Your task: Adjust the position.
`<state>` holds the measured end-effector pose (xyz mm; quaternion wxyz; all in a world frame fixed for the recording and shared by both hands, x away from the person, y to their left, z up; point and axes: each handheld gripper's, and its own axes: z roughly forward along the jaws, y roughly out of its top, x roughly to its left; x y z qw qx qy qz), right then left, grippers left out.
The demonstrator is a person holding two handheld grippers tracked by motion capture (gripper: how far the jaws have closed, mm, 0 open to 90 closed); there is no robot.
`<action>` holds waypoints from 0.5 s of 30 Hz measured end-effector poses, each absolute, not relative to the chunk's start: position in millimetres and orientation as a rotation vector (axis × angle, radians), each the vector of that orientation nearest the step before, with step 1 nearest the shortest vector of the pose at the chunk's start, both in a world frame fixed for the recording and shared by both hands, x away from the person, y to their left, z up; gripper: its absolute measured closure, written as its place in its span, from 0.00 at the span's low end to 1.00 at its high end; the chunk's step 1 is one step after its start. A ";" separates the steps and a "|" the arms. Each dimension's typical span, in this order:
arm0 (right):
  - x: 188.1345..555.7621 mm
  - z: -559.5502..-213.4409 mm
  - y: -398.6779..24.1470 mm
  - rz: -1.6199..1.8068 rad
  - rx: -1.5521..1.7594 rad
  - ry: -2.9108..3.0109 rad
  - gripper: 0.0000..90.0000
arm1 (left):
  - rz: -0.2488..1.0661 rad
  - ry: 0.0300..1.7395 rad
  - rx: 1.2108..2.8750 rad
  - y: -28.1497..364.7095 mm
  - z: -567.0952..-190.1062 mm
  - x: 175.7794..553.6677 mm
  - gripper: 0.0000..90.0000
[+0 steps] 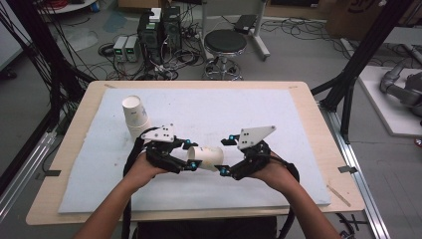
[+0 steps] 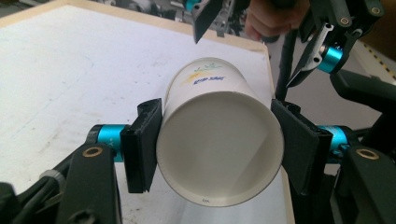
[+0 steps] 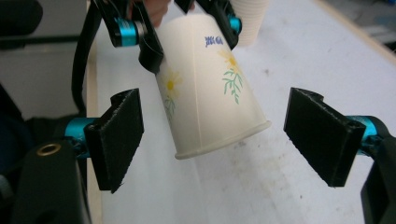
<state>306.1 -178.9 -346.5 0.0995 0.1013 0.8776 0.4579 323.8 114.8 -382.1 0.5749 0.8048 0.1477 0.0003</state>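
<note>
High view: cup stack point(image 1: 134, 115) at 10 o'clock on surface point(image 1: 298, 164); left claw point(image 1: 191, 155) pinches paper cup point(image 1: 206, 158) sideways, just below centre; right claw point(image 1: 225, 157) at 3 o'clock of cup, spread wide, pads clear of it.

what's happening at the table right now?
A person holds a two-jaw tool in each hand over a white foam mat on a wooden table. The left tool is shut on a white paper cup with a flower print, gripping it on its side near the rim. The right tool stands open, its pads clear of the cup on both sides. A stack of white paper cups stands behind the left hand.
</note>
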 end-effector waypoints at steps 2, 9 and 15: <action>304.3 -348.0 -180.8 1.382 0.306 2.579 0.23 | 0.009 0.351 1.878 116.5 -383.6 323.5 0.41; 297.3 -363.6 -194.4 1.507 0.372 2.484 0.23 | 0.042 0.354 1.807 124.3 -387.5 320.4 0.41; 291.7 -376.4 -205.5 1.615 0.436 2.401 0.23 | 0.059 0.333 1.756 126.8 -386.6 316.4 0.41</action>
